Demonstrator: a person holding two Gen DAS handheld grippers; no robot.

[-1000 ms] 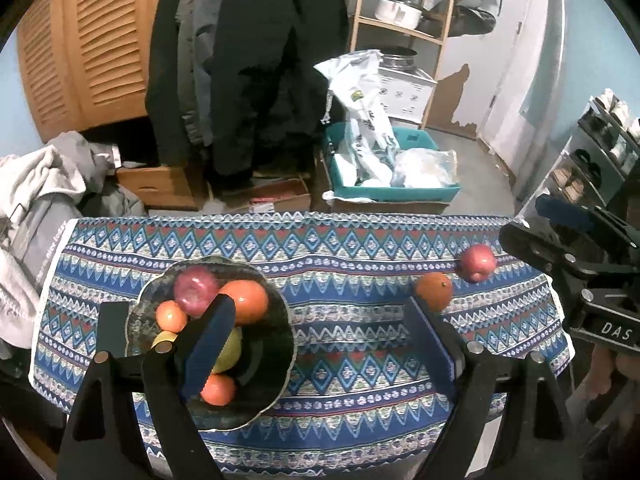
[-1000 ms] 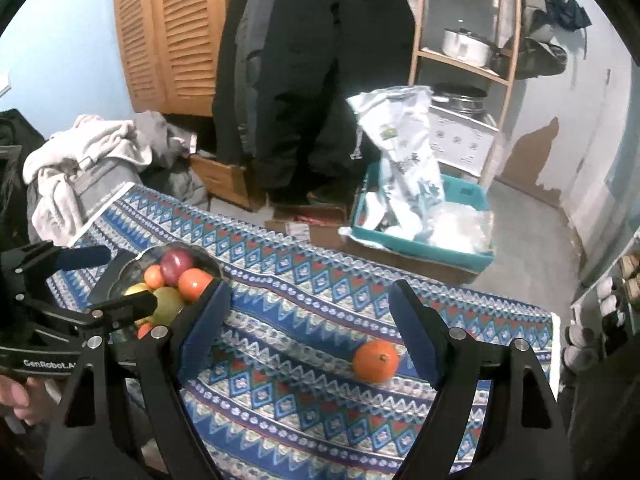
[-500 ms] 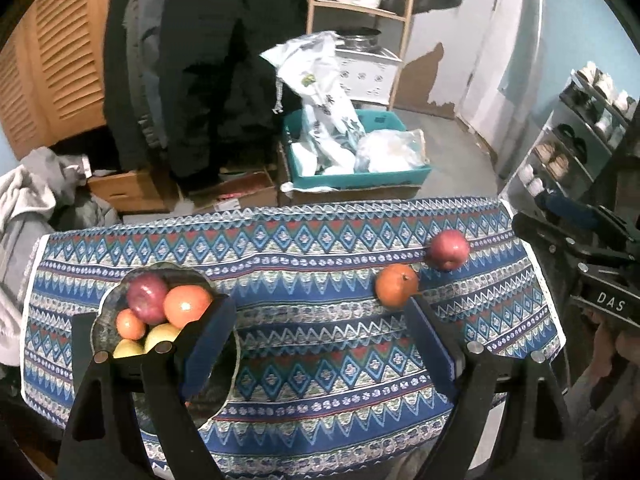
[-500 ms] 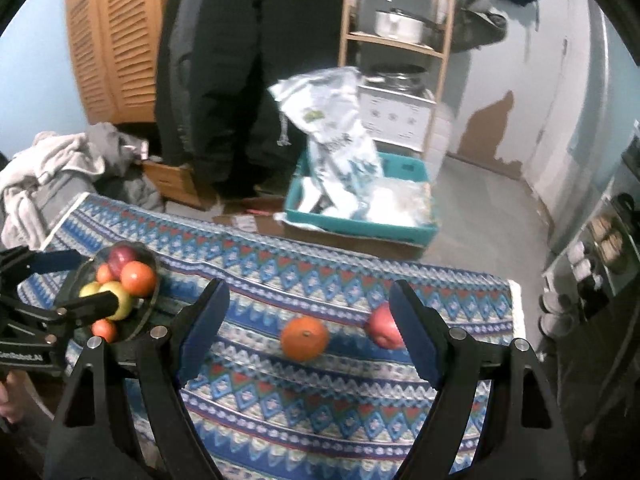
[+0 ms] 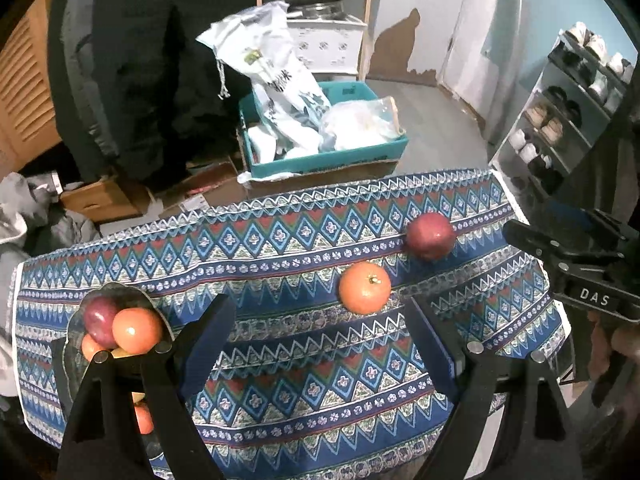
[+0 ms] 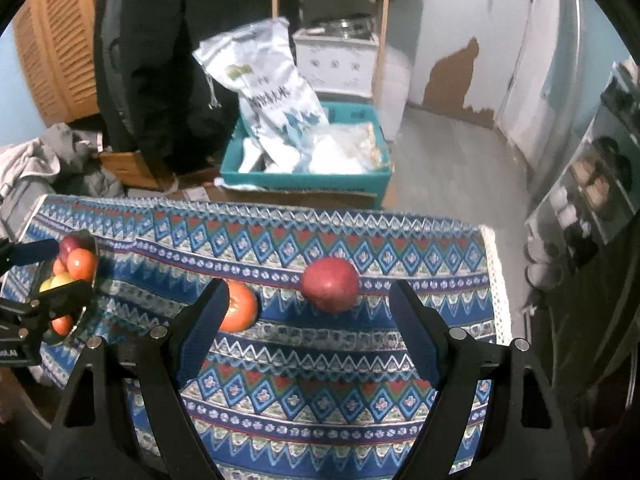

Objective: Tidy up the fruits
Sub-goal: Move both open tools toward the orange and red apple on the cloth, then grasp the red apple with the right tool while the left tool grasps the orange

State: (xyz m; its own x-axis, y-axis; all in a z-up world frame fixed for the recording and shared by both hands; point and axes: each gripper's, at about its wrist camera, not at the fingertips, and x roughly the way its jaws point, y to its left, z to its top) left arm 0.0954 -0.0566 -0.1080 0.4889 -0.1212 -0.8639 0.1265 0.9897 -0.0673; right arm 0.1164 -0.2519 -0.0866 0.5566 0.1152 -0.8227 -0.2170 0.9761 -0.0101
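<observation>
Red and smooth, an apple (image 6: pixel 330 283) lies on the patterned cloth (image 6: pixel 320 368) near the table's far right corner, and an orange (image 5: pixel 364 287) with a small stem nub sits just beside it, toward the middle of the table. The two fruits are close, but whether they touch cannot be told. Nothing lies between them and either tool.

At the table's left edge a dark bowl (image 5: pixel 72 332) holds a heap: a purple-red apple on top, a bigger orange against it, smaller orange fruits and a yellow-green one below.

The right gripper (image 6: pixel 308 324) hovers above the cloth with its blue-padded fingers (image 6: pixel 412 332) spread wide and holding nothing; in its view the apple shows in the gap, and the left finger hides part of the orange. The left gripper (image 5: pixel 320 340) is also spread wide and holding nothing, its left finger crossing in front of the bowl.

Beyond the far edge stand a teal crate (image 5: pixel 320 160) of white bags, hanging dark coats, a wooden shelf and a shoe rack.
</observation>
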